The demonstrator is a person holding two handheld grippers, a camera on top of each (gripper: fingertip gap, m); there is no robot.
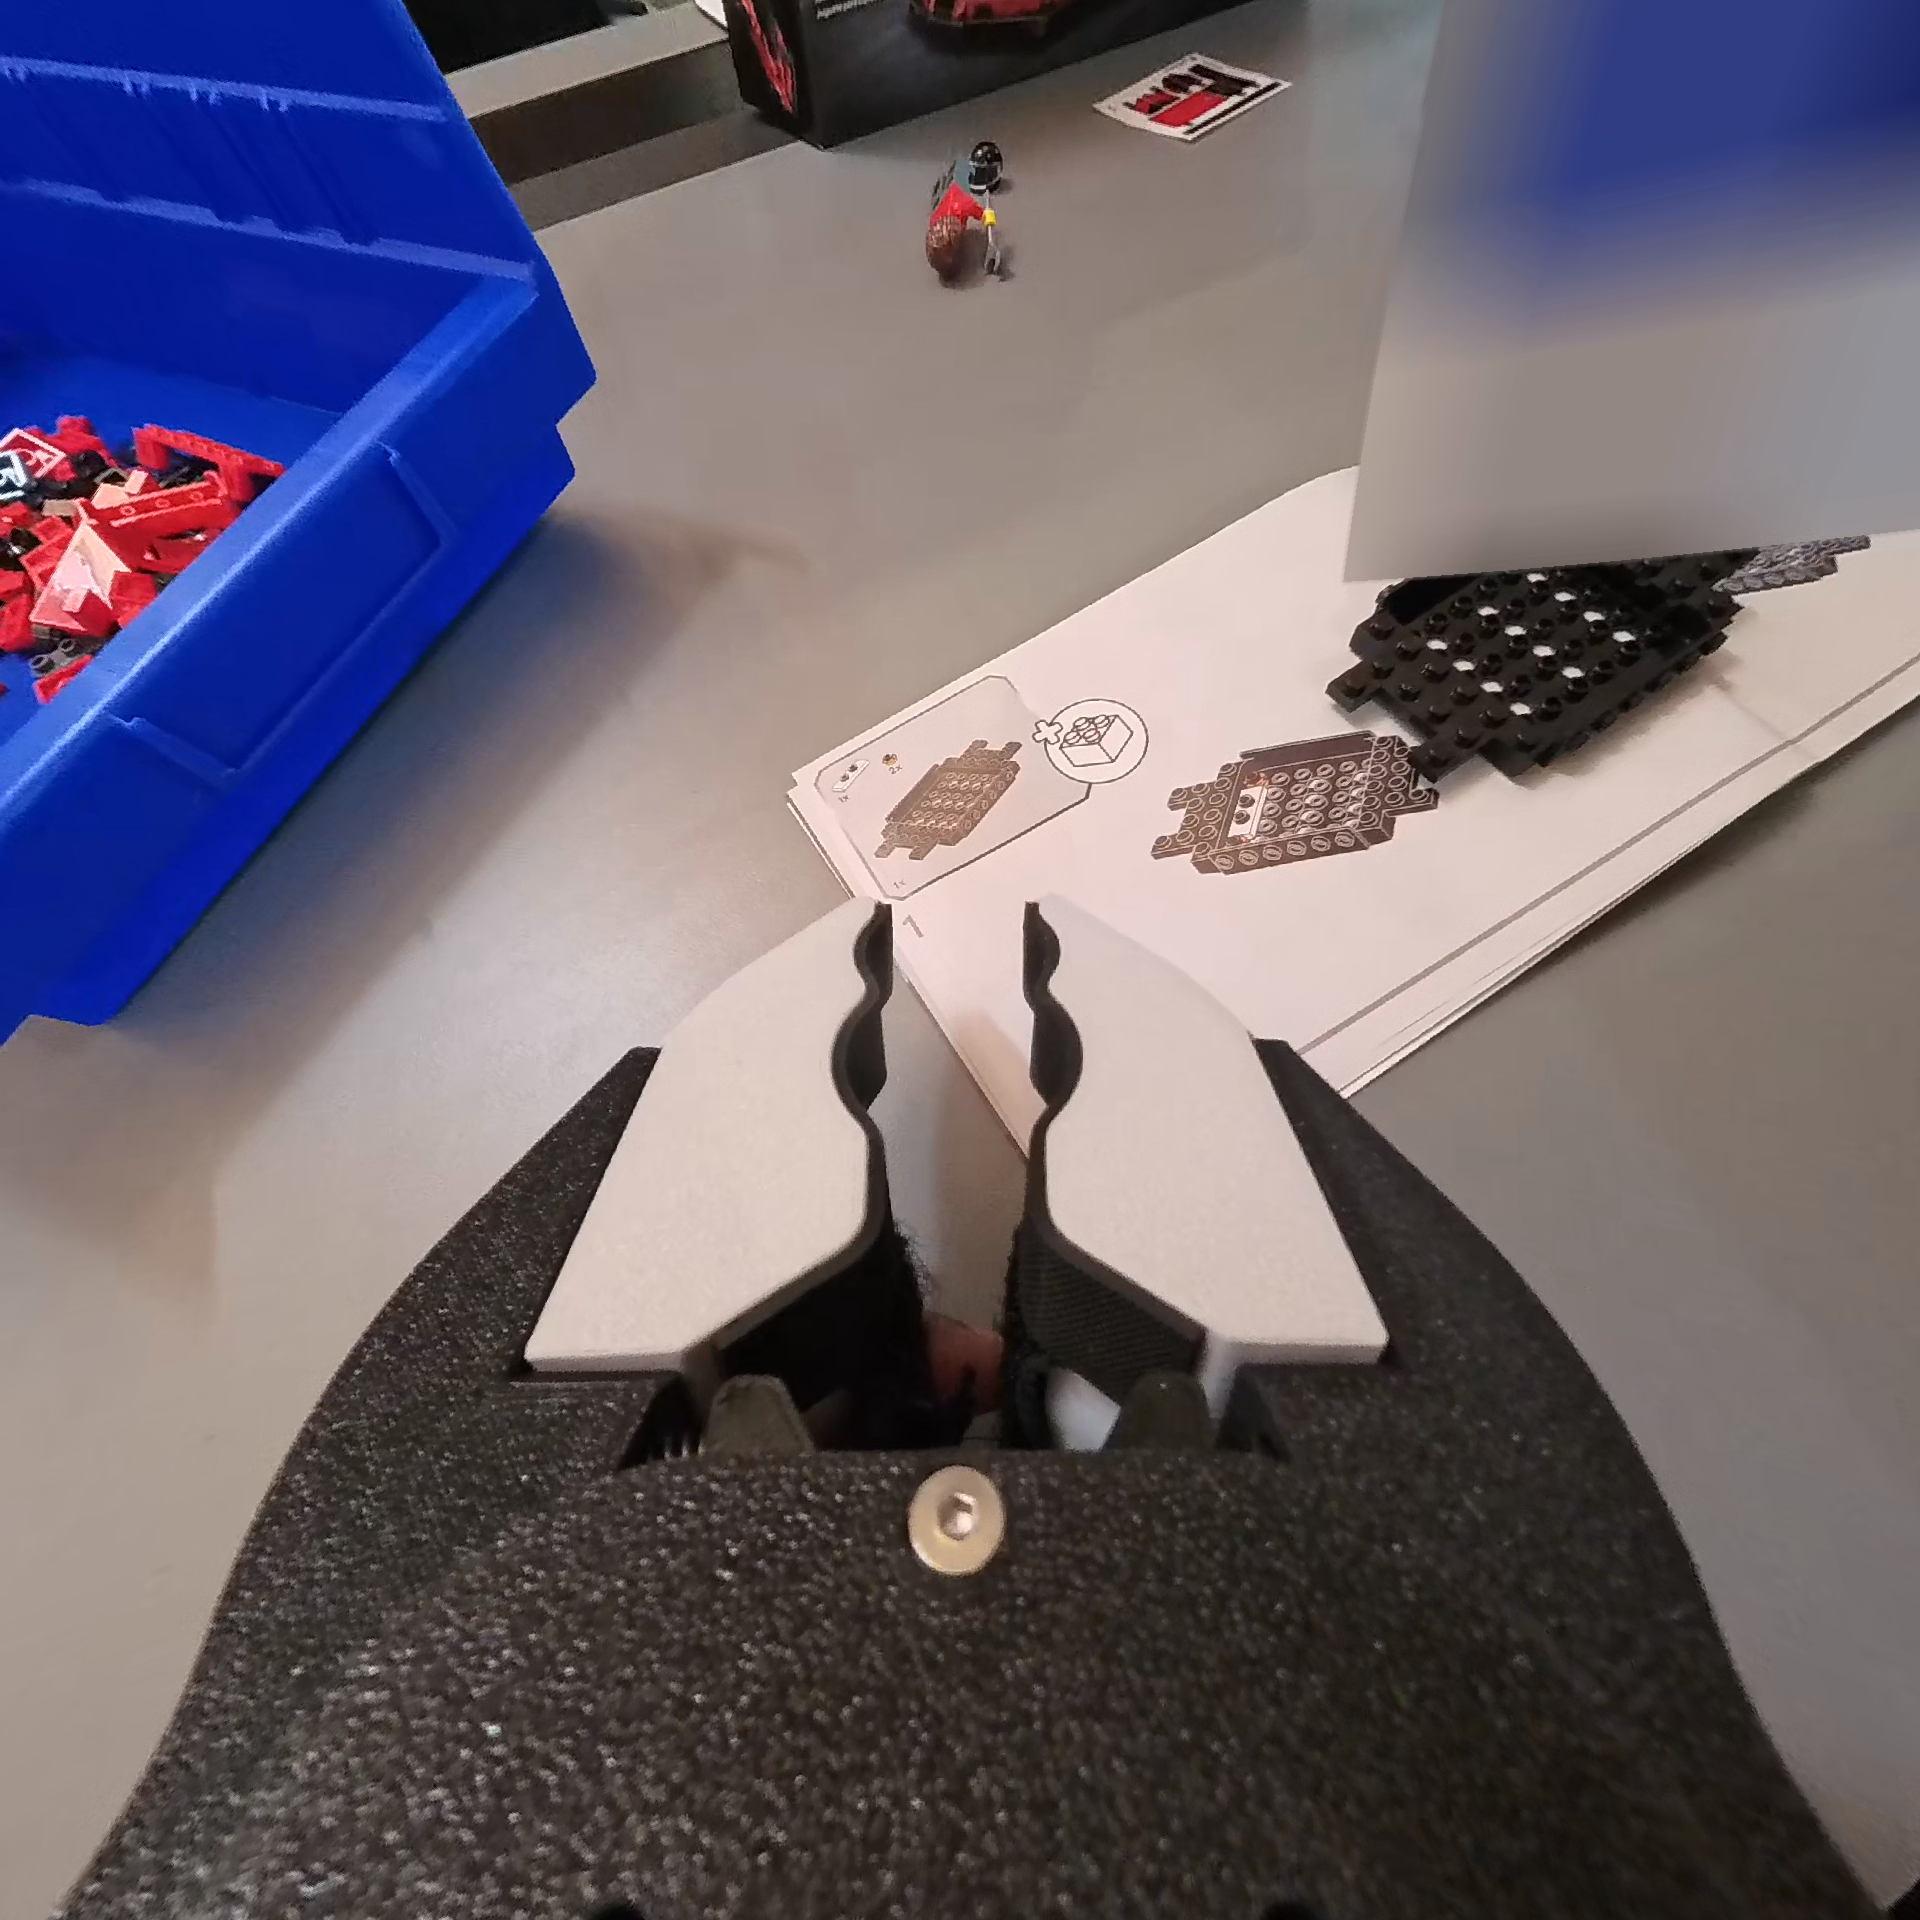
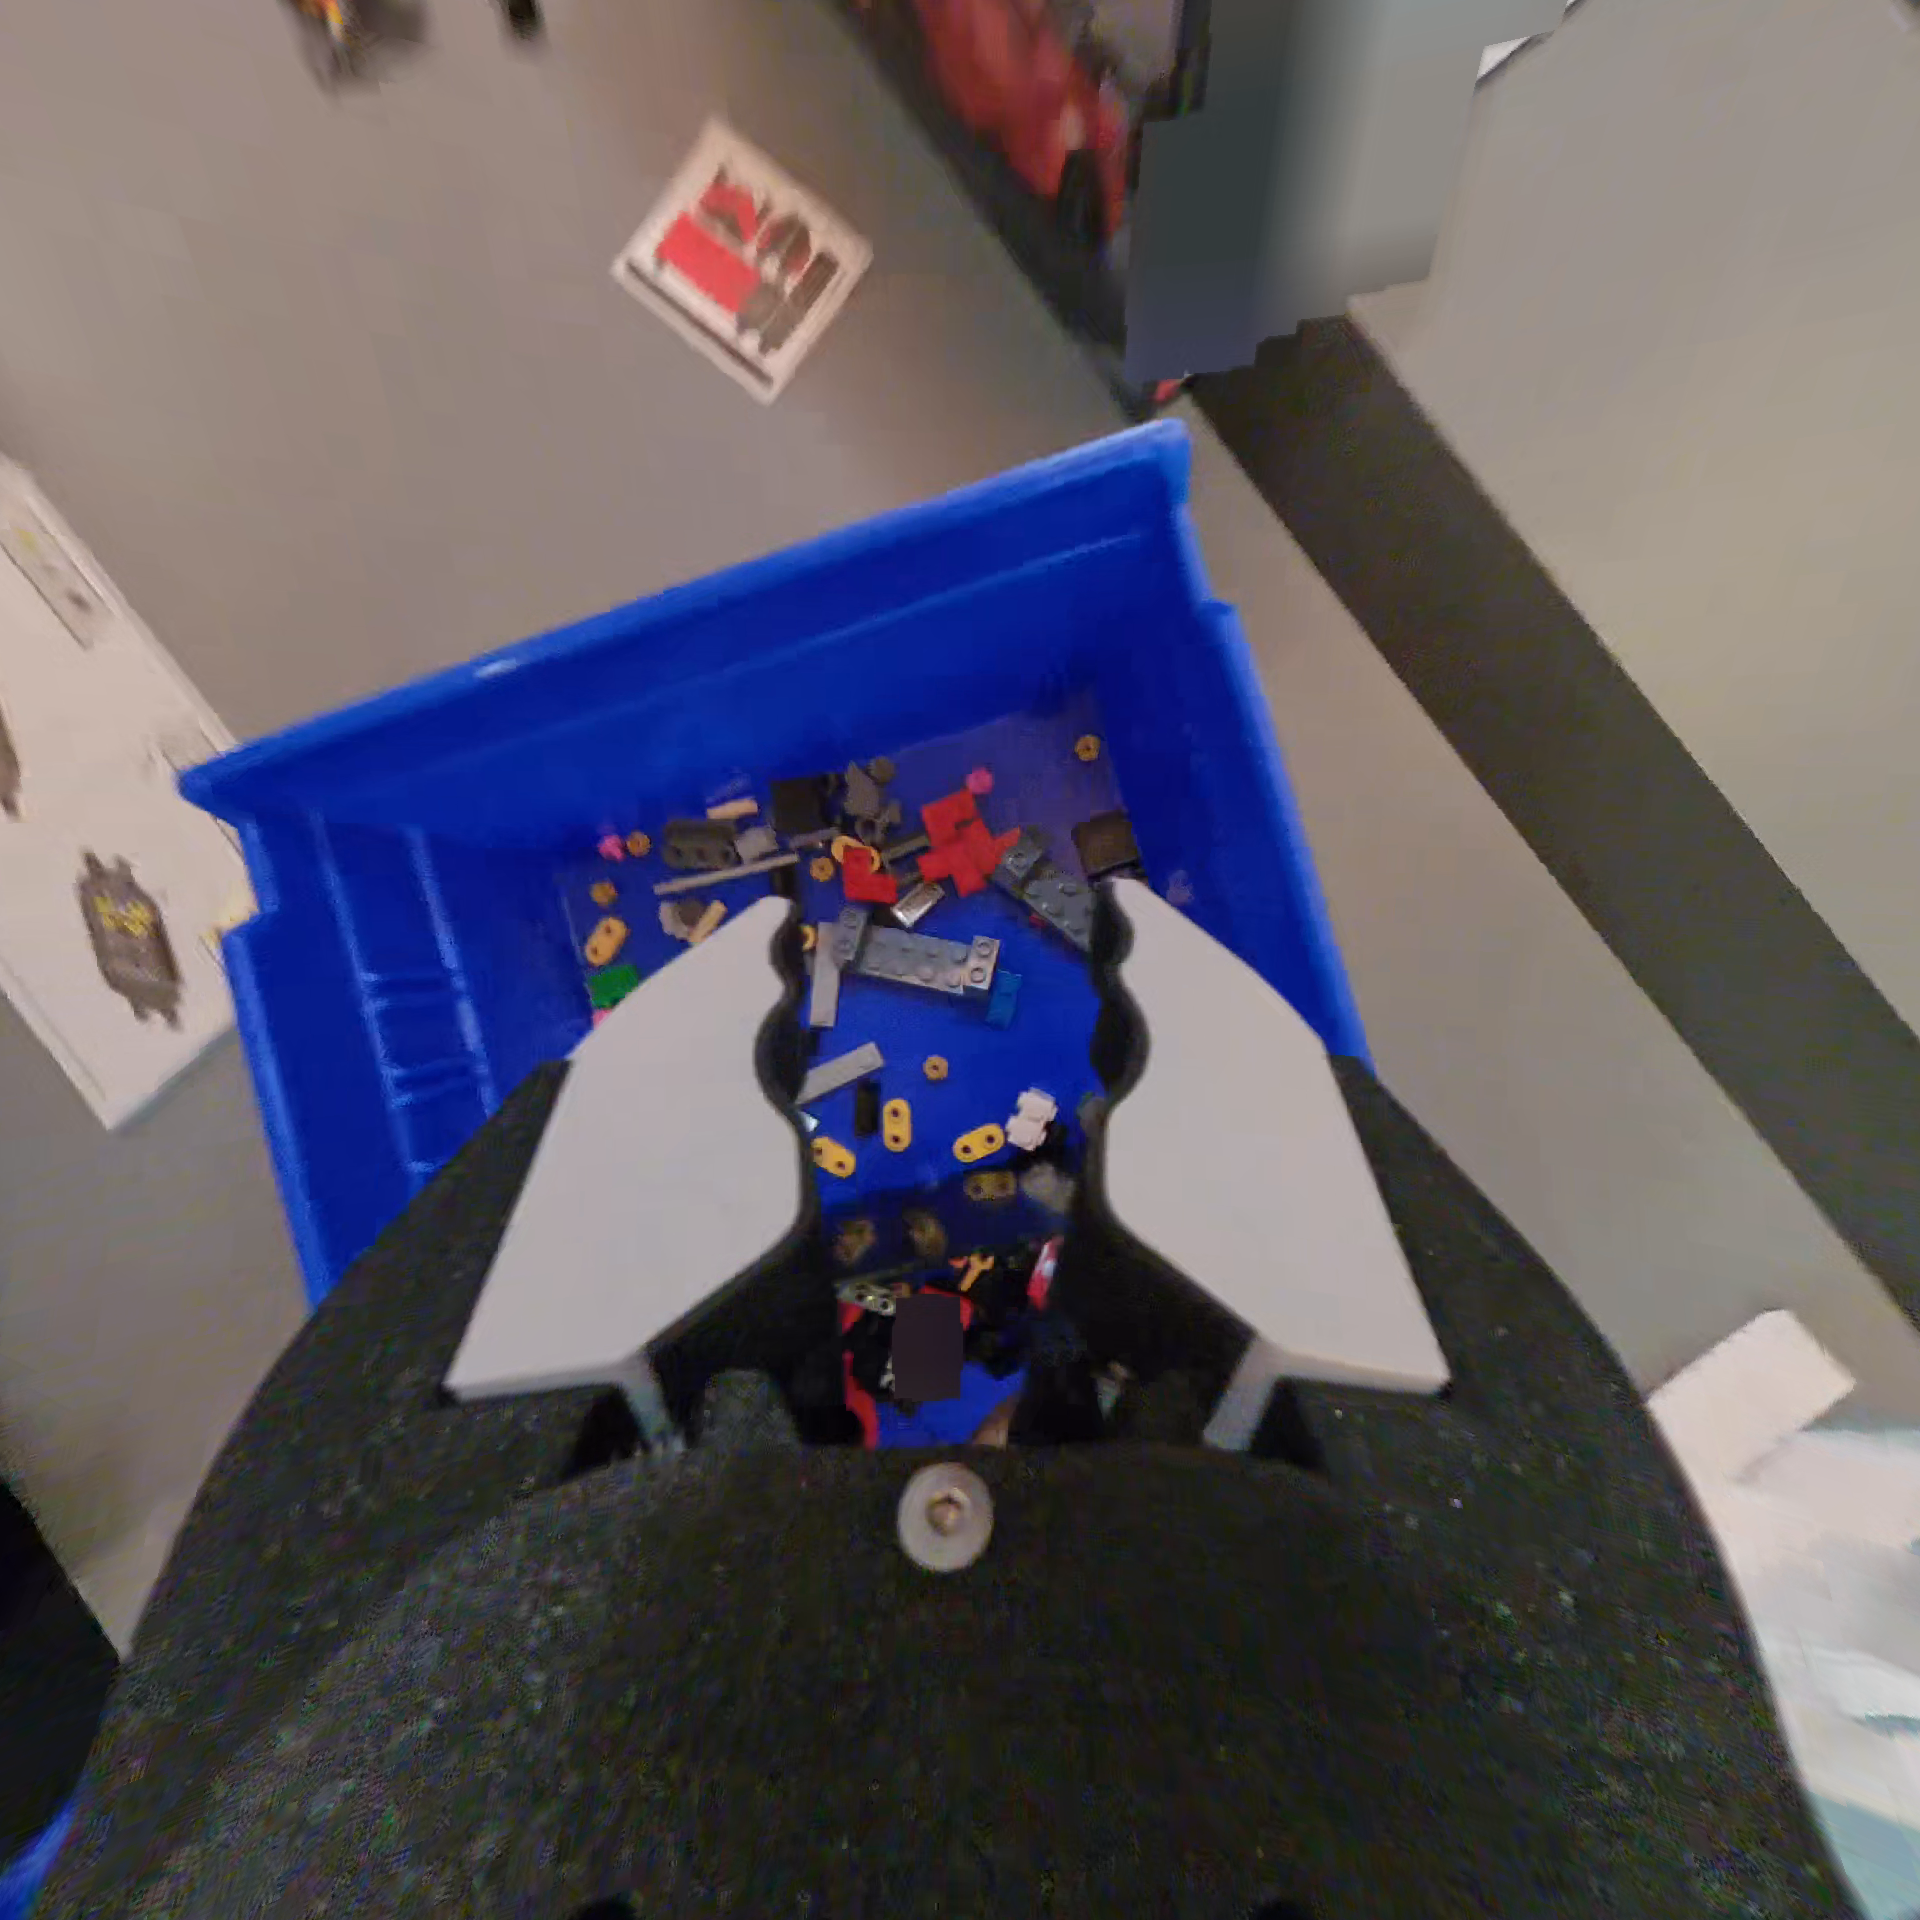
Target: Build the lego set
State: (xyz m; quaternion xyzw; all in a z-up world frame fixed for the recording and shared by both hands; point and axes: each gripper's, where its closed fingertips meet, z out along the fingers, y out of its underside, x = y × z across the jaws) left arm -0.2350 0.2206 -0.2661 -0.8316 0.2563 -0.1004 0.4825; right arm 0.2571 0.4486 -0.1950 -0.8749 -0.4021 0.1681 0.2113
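Grey tabletop [image 1: 727, 436] fills the left wrist view: a blue bin [image 1: 343, 582] of red bricks far left, an open instruction booklet [image 1: 1247, 914] right with a black studded plate [image 1: 1538, 665] lying on it. The left gripper [image 1: 957, 914] hovers low over the booklet's near corner, its fingers slightly apart, holding nothing.

From the right wrist view, the right gripper [image 2: 945, 914] points steeply down into another blue bin [image 2: 727, 686], fingers wide apart above loose grey, red and yellow pieces [image 2: 925, 961], gripping none.
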